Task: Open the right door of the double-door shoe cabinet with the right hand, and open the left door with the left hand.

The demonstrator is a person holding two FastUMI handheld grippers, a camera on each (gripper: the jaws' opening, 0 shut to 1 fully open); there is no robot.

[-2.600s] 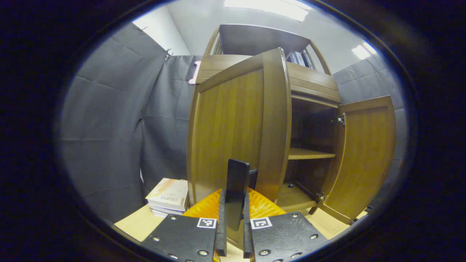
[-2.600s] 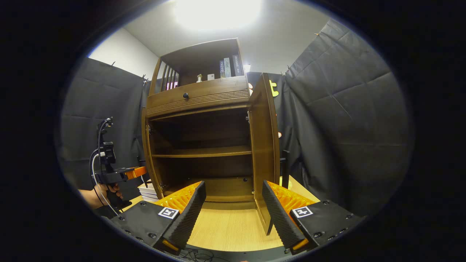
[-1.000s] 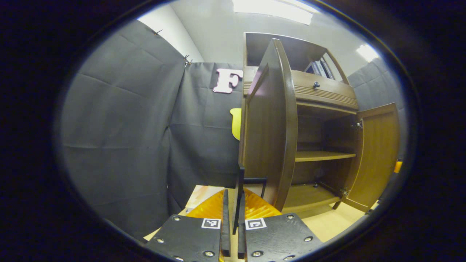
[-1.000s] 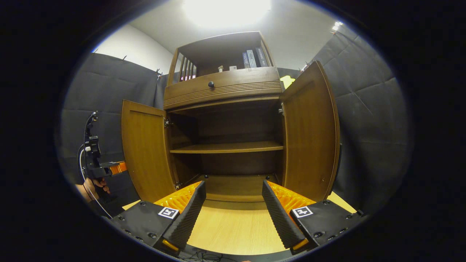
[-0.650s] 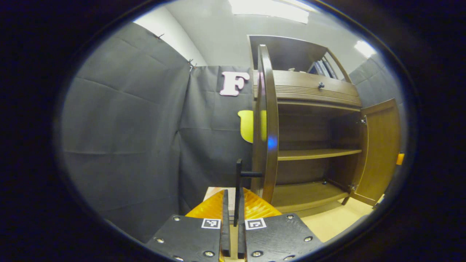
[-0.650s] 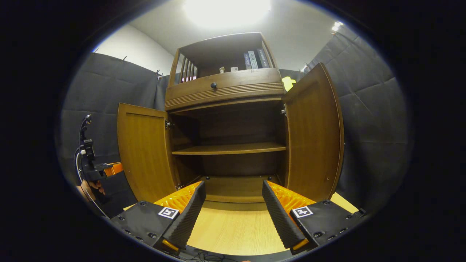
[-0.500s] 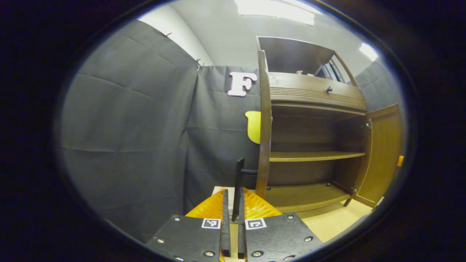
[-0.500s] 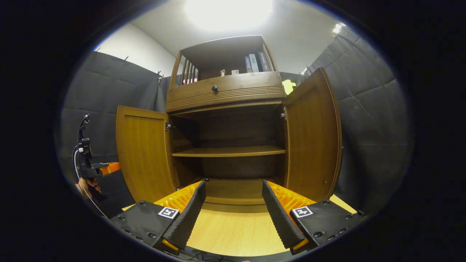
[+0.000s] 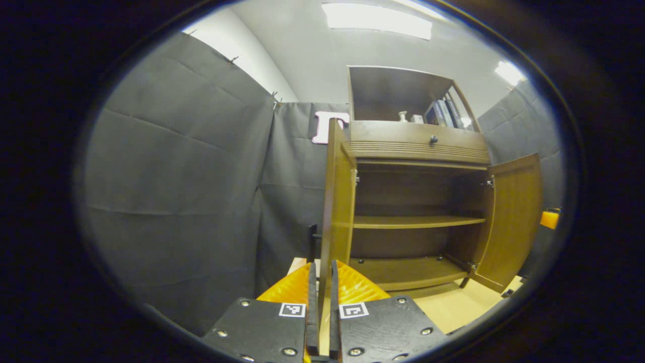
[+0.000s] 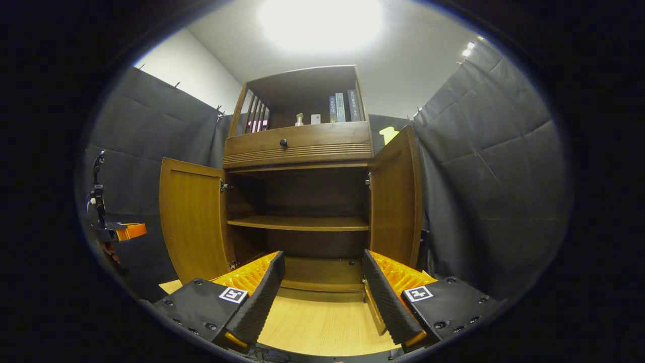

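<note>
The brown shoe cabinet (image 10: 302, 146) stands with both doors swung wide and its shelves bare. In the left gripper view the left door (image 9: 338, 212) shows almost edge-on, its dark handle (image 9: 312, 242) on the outer side just past my left gripper (image 9: 322, 269). That gripper's fingers stand close together with only a slim gap, and the handle is not between them. In the right gripper view the left gripper (image 10: 136, 231) hangs a little left of the left door (image 10: 191, 222). My right gripper (image 10: 322, 297) is open and empty, in front of the cabinet, with the right door (image 10: 395, 201) just beyond its right finger.
The cabinet (image 9: 418, 146) stands on a light wooden table (image 10: 322, 322). Books (image 10: 341, 107) and small items sit on its top shelf above a drawer with a knob (image 10: 283, 143). Black cloth walls close in on both sides. The right door (image 9: 511, 222) juts forward.
The left door has swung further open. Its handle, which sat between my left fingers, now stands beyond them. My right gripper has drawn back from the cabinet, still open.
</note>
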